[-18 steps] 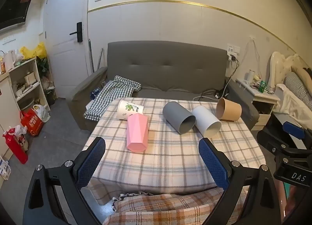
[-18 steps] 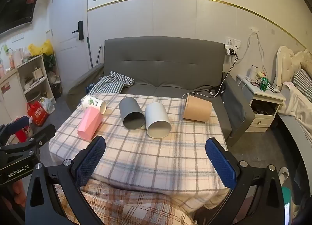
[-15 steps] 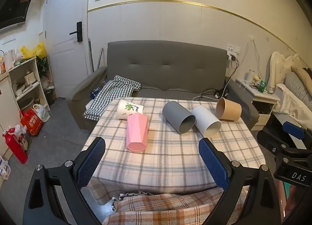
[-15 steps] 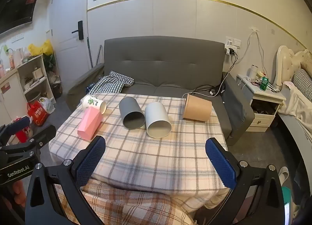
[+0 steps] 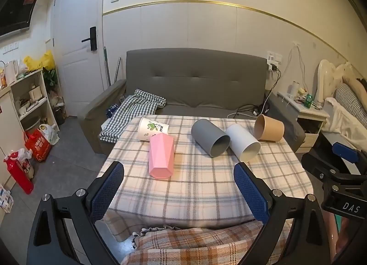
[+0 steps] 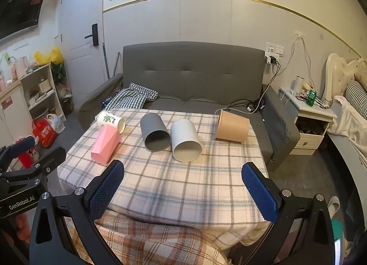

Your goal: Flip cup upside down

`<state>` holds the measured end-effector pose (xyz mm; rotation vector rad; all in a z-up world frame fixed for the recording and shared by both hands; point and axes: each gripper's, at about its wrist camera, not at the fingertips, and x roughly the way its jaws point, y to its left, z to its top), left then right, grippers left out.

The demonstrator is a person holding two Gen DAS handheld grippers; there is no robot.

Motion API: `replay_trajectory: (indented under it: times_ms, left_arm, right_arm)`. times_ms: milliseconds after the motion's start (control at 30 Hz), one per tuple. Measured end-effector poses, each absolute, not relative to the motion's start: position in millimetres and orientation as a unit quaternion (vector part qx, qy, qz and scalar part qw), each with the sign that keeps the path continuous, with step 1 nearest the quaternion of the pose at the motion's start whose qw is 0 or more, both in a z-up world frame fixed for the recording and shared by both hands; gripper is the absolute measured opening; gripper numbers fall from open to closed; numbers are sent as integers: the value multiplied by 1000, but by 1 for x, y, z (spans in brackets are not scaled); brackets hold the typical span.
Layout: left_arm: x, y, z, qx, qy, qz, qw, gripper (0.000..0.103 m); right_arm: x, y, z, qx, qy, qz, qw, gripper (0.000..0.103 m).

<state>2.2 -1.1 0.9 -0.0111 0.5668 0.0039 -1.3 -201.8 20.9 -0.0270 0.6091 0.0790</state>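
Note:
Several cups lie on their sides on the plaid-covered table (image 5: 206,187): a pink faceted cup (image 5: 161,155), a white printed paper cup (image 5: 153,129), a grey cup (image 5: 209,137), a white cup (image 5: 242,142) and a brown paper cup (image 5: 268,130). They also show in the right wrist view: pink cup (image 6: 106,144), printed cup (image 6: 110,121), grey cup (image 6: 154,131), white cup (image 6: 185,139), brown cup (image 6: 232,128). My left gripper (image 5: 179,190) is open and empty over the table's near edge. My right gripper (image 6: 182,190) is open and empty, also near the front edge.
A grey sofa (image 5: 195,85) with a checked cloth (image 5: 135,111) stands behind the table. A shelf unit (image 5: 29,102) and bags are at the left, a nightstand (image 5: 305,113) and bed at the right. A plaid blanket (image 5: 195,244) lies below the grippers.

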Motion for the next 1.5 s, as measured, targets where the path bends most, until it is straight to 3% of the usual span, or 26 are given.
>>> replay_trajectory:
  times_ms: [1500]
  left_arm:
    - [1, -1, -2, -4, 282, 3, 960, 99]
  right_arm:
    - [-3, -200, 17, -12, 302, 41, 952, 103]
